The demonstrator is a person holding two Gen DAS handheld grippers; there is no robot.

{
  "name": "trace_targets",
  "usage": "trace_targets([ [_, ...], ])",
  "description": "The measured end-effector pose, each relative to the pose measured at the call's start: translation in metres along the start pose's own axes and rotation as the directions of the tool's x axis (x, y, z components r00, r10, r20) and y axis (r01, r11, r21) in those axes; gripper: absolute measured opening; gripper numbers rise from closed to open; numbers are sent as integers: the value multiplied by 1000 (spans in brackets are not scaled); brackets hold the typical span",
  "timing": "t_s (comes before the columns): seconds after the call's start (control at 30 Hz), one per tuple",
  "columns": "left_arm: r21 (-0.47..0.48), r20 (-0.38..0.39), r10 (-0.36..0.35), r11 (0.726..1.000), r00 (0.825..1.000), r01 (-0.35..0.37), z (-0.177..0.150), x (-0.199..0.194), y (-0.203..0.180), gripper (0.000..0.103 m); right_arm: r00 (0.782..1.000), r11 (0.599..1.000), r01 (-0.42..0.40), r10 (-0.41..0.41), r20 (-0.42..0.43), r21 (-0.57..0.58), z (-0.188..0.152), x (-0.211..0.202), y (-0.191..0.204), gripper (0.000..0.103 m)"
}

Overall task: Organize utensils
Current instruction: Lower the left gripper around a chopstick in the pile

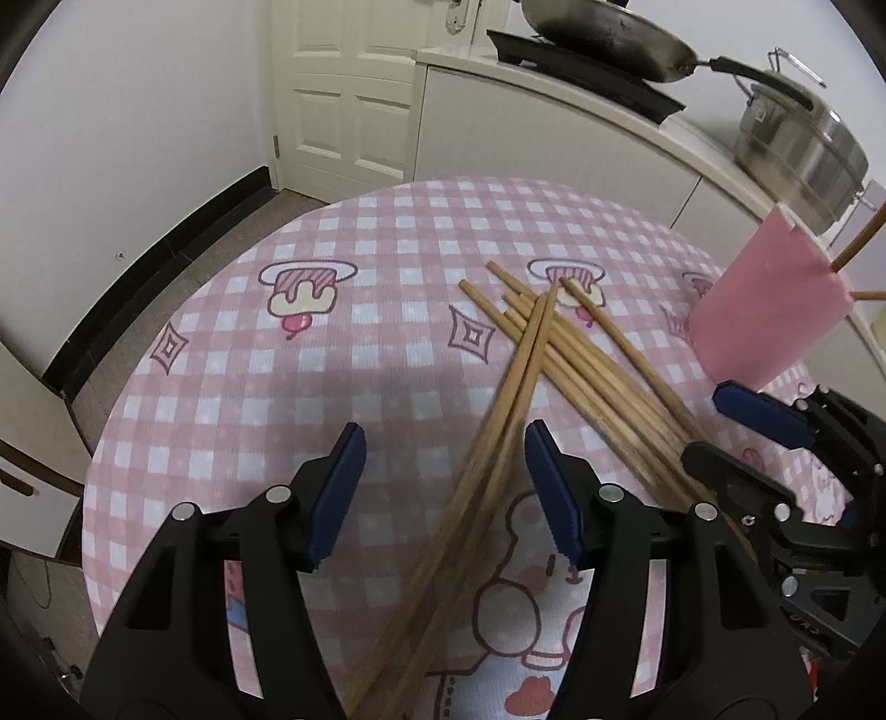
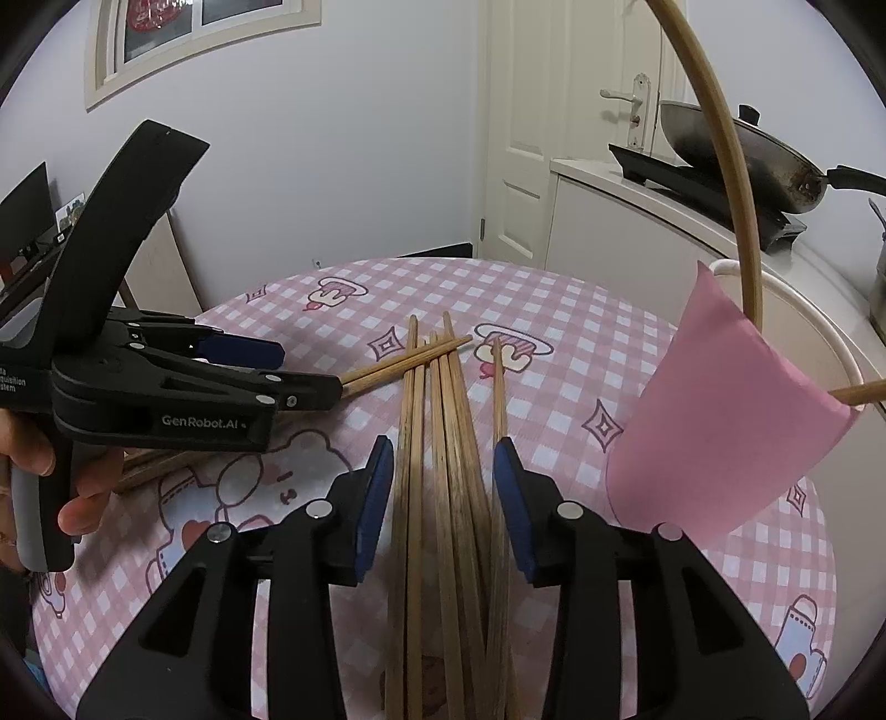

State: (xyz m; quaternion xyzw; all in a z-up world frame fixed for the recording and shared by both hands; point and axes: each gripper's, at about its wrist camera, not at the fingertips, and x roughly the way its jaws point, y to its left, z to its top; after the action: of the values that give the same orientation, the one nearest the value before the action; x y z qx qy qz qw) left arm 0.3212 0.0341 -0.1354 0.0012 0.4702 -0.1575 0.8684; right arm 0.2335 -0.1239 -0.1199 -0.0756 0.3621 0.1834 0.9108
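Several wooden chopsticks (image 2: 448, 443) lie in a loose bundle on the pink checked tablecloth (image 1: 343, 343). My right gripper (image 2: 443, 498) is open, its blue pads on either side of the bundle. A pair of chopsticks (image 1: 515, 382) lies crossed over the bundle and runs between the pads of my left gripper (image 1: 446, 487), which is open. The left gripper also shows in the right wrist view (image 2: 260, 365) at the left. A pink holder (image 2: 720, 432) stands at the right with chopsticks in it; it also shows in the left wrist view (image 1: 769, 310).
A white counter (image 1: 554, 105) behind the table carries a wok (image 1: 603, 33) on a black stove and a steel pot (image 1: 803, 149). A white door (image 1: 343, 94) is at the back. A curved wooden hoop (image 2: 731, 183) rises near the holder.
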Motion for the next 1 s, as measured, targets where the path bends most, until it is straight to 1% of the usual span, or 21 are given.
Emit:
trace_targets([
  [0.1, -16, 9, -21, 1000, 1000, 21, 2, -4, 4, 60, 1000, 1000, -3, 3, -2, 0, 0, 0, 0, 36],
  [0.17, -16, 14, -9, 1000, 1000, 10, 3, -6, 5, 60, 1000, 1000, -5, 5, -3, 3, 0, 0, 0, 36],
  [0.3, -8, -10, 27, 1000, 1000, -27, 3, 1, 4, 60, 1000, 1000, -1, 1, -1, 8, 2, 3, 0, 36],
  [0.4, -11, -9, 20, 1000, 1000, -20, 2, 1, 6, 60, 1000, 1000, -1, 1, -2, 9, 2, 3, -1, 37],
  [0.5, -14, -11, 29, 999, 1000, -29, 2, 1, 8, 60, 1000, 1000, -2, 2, -1, 8, 2, 3, -1, 38],
  [0.63, -2, -9, 53, 999, 999, -53, 2, 1, 8, 59, 1000, 1000, -4, 4, 0, 8, 2, 3, 0, 40],
  [0.7, 5, -10, 76, 997, 997, -76, 3, 1, 8, 59, 1000, 1000, -6, 6, -1, 6, 3, 3, 0, 40],
  [0.77, 15, -33, 111, 994, 993, -111, 3, 7, 8, 59, 1000, 1000, -9, 9, -1, 3, 3, 3, 1, 40],
  [0.83, 35, -25, 129, 991, 991, -128, 2, 8, 5, 59, 1000, 1000, -10, 10, 0, 2, 3, 2, 1, 40],
  [0.93, 36, -24, 127, 991, 992, -126, 4, 8, 2, 59, 1000, 1000, -9, 9, 0, 1, 4, 3, 1, 40],
  [1.0, 32, -25, 130, 991, 991, -129, 8, 10, 1, 57, 1000, 1000, -9, 9, 0, 0, 4, 4, 1, 40],
])
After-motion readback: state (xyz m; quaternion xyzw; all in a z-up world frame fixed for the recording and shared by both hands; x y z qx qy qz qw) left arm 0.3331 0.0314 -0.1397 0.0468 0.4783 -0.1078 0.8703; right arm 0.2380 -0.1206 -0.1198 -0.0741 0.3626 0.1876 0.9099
